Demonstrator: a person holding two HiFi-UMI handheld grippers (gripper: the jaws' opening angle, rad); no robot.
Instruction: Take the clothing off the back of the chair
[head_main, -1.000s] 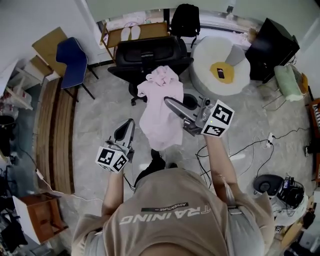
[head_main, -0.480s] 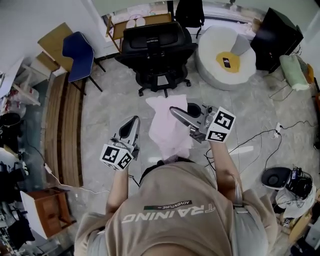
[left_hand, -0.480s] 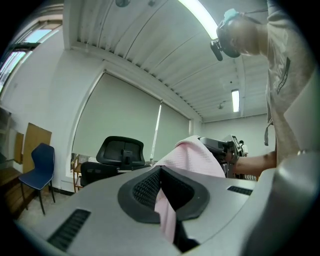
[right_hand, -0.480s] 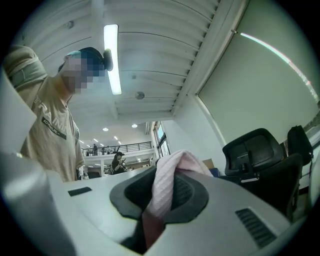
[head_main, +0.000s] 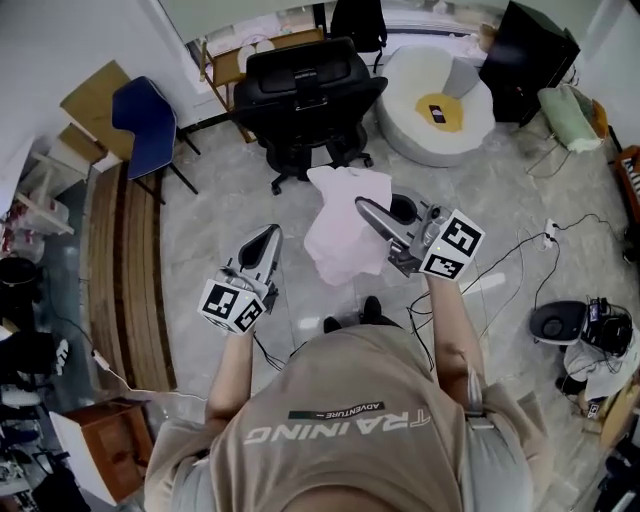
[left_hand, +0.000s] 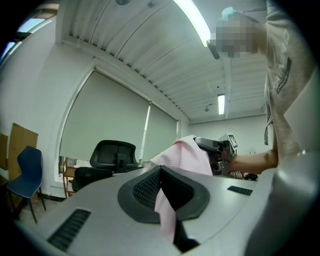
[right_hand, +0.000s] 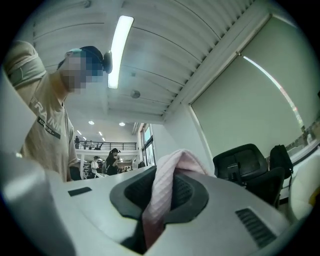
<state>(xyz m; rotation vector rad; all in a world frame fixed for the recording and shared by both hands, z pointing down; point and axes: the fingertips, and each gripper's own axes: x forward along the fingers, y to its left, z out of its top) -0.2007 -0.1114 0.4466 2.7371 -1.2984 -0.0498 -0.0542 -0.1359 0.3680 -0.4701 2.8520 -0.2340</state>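
Your right hand-held gripper (head_main: 365, 206) is clamped on the pink clothing (head_main: 340, 235). In the right gripper view a ribbed fold of it humps over the jaw tips and runs down between the two dark pads. The pads stand only narrowly apart and press on the fabric.

In the head view the garment hangs from those jaw tips, to their left and below them. It drapes in a loose bunch above the floor (head_main: 215, 225) in front of you. The clothing is off the back of the black office chair (head_main: 305, 90), which stands beyond it, farther from you than either gripper.

Your left hand-held gripper (head_main: 274, 234) is held out on the clothing's left, near it but not touching. A strip of floor shows between its tips and the garment's left edge. Its jaws are drawn together to a thin slit.

In the left gripper view a pink sliver shows in that slit. It lines up with the garment hanging beyond the jaws from your other gripper, and by the head view nothing is pinched there.

Both grippers point away from you toward the chair, the right one a little ahead of the left. The clothing hangs between them, against the right one and apart from the left.
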